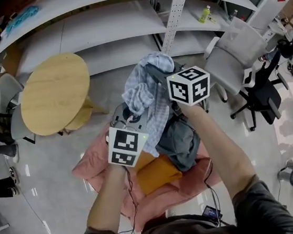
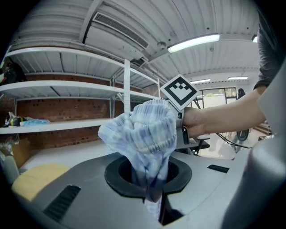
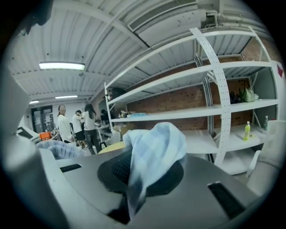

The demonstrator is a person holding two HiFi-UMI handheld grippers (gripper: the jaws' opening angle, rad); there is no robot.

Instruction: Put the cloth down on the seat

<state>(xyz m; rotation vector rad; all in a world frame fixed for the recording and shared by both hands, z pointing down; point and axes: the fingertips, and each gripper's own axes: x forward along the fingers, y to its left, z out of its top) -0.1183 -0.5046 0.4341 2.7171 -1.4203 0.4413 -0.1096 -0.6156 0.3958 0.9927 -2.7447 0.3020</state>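
A light blue checked cloth (image 1: 146,95) hangs bunched between both grippers, raised above a pink seat (image 1: 97,167). My left gripper (image 1: 127,116) is shut on one part of it; in the left gripper view the cloth (image 2: 143,134) rises out of the closed jaws (image 2: 154,197). My right gripper (image 1: 157,75) is shut on another part, and in the right gripper view the cloth (image 3: 154,147) drapes over its jaws (image 3: 129,205). An orange cloth (image 1: 156,173) and a grey cloth (image 1: 181,141) lie on the seat, under the grippers.
A round wooden table (image 1: 53,93) stands to the left of the seat. A grey office chair (image 1: 237,55) and a black one (image 1: 265,94) stand to the right. White shelves (image 1: 115,33) run along the back. Several people (image 3: 67,127) stand far off.
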